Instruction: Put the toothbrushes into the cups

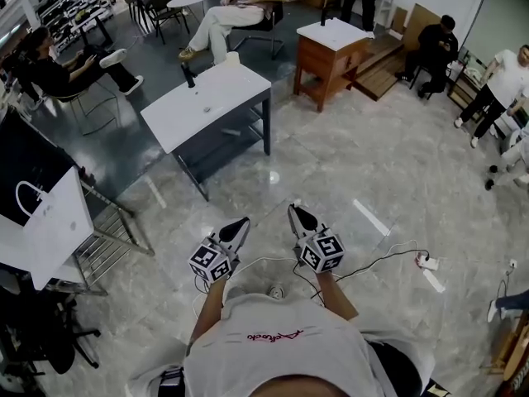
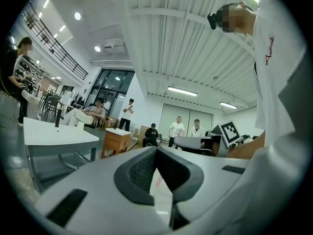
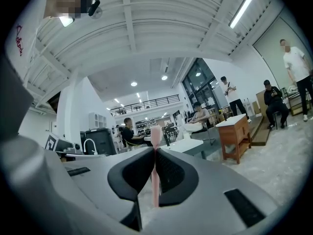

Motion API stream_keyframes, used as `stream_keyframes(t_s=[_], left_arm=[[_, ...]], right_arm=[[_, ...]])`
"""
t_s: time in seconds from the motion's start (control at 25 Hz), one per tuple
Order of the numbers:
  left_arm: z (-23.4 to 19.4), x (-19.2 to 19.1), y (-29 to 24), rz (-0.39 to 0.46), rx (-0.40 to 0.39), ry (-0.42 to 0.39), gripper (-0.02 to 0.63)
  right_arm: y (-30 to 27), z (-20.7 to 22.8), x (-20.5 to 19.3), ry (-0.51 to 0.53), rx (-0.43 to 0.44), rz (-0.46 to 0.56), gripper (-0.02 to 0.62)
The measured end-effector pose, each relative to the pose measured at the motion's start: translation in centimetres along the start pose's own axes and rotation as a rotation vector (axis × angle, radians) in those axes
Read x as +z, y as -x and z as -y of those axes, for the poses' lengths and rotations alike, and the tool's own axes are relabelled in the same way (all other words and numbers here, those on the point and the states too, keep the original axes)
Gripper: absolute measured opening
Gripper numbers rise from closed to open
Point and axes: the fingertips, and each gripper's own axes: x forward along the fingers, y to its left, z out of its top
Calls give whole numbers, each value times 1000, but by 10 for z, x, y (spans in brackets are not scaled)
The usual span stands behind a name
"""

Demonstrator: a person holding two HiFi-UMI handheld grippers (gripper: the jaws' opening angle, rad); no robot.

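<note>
Pale marbled floor (image 1: pixel 331 164) runs ahead of me to a white table (image 1: pixel 207 110) and a wooden cabinet (image 1: pixel 329 60), with people seated and standing round the edges of the hall. Both my tools are held level and point forward, well short of that table.

My right gripper (image 3: pixel 155 153) is clamped on a pink toothbrush (image 3: pixel 155 132). Its long axis stands upright between the pads, the rounded top end poking above the jaw tips and the shaft running down out of the gap. I cannot tell whether that top end is the bristle head, and in the head view the brush is only a pale speck at the tips.

My left gripper (image 2: pixel 156 150) has its tips pressed together with nothing gripped. A faint pinkish streak shows through the slot below them, too blurred to name.

At the far end of the table stand a pale cup (image 1: pixel 233 58) and a dark bottle (image 1: pixel 188 75), both small from here, and the cup's inside is hidden.

Red cursive crosses my white shirt (image 1: pixel 273 337), but I can't read it. Each marker cube (image 1: pixel 210 263) bears black-and-white squares and no letters. A white paper bag (image 1: pixel 54 222) runs out of frame at the left.
</note>
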Motion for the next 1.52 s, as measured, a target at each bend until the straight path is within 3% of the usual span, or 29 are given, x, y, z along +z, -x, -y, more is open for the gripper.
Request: stream_keyframes(t_s=[0.56,1.52], left_arm=[[15,-9,-28,-3,-11,-5,14],[-32,-8,-68,31,-18,22,14]], right_arm=[[8,20,-9,-13,23,-13,6],[-39,51,-9,10,27,-17,6]])
